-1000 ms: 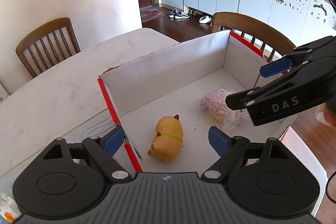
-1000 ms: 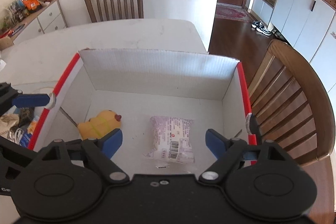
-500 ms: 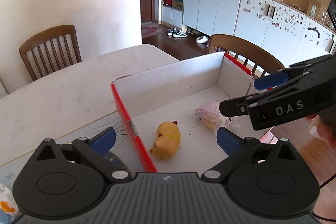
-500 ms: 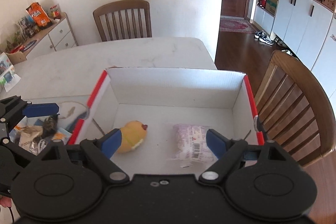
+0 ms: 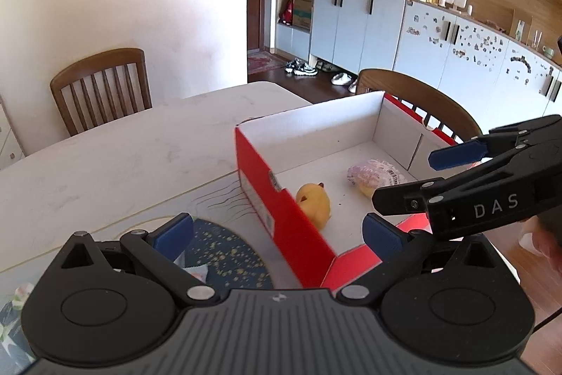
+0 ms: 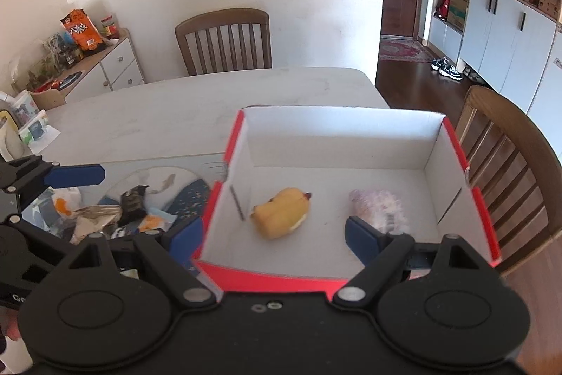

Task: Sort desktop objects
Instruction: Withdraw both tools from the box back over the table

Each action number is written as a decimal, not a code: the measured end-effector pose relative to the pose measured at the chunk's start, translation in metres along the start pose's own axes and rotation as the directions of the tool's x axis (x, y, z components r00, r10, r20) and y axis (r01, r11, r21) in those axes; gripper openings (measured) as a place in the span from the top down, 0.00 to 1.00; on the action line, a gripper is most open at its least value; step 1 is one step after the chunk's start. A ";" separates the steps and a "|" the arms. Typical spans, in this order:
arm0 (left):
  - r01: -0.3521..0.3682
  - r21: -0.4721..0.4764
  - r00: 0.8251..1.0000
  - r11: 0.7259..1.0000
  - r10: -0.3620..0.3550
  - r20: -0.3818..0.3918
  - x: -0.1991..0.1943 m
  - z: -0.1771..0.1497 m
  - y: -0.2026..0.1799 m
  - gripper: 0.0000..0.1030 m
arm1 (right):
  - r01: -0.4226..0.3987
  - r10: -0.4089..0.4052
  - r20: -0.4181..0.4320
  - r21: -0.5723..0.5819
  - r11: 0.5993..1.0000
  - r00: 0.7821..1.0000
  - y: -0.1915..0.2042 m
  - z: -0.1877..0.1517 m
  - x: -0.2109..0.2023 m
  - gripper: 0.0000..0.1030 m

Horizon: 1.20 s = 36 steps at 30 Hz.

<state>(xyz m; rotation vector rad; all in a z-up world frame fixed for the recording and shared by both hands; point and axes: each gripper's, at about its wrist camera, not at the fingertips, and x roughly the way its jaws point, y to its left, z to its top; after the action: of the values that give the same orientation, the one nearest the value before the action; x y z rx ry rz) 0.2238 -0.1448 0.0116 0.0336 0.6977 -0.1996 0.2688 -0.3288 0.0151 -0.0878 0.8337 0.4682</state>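
A red cardboard box (image 5: pixel 261 185) with a white inside (image 6: pixel 435 150) stands on the table. In it lie a yellow toy duck (image 5: pixel 314 202) (image 6: pixel 281 211) and a wrapped bun in a clear printed packet (image 5: pixel 377 174) (image 6: pixel 381 208). My left gripper (image 5: pixel 277 234) is open and empty, above the box's near left corner. My right gripper (image 6: pixel 274 236) is open and empty, above the box's near wall; it shows at the right of the left wrist view (image 5: pixel 456 178). A pile of small wrappers and packets (image 6: pixel 116 213) lies left of the box.
The pile rests on a blue patterned mat (image 5: pixel 224 255) on the white marble table (image 5: pixel 116 160). Wooden chairs stand at the far side (image 6: pixel 224 41) and right of the box (image 6: pixel 509 157). A low cabinet with snacks (image 6: pixel 84 58) stands at the far left.
Both grippers have pulled back and risen from over the box, so the box's red outer walls and the pile on the mat have come into view. The duck and bun have not moved.
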 end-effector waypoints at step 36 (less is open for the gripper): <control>-0.150 -0.201 0.988 0.968 0.142 -0.057 -0.082 -0.143 0.163 0.00 | -0.043 0.048 0.040 -0.132 0.990 0.998 0.215 -0.077 -0.006 0.16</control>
<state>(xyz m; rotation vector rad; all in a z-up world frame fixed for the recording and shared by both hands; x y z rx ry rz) 0.1034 0.0433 -0.0518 -0.1080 0.7517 0.0151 0.1193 -0.1581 -0.0098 -0.1799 0.7635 0.5660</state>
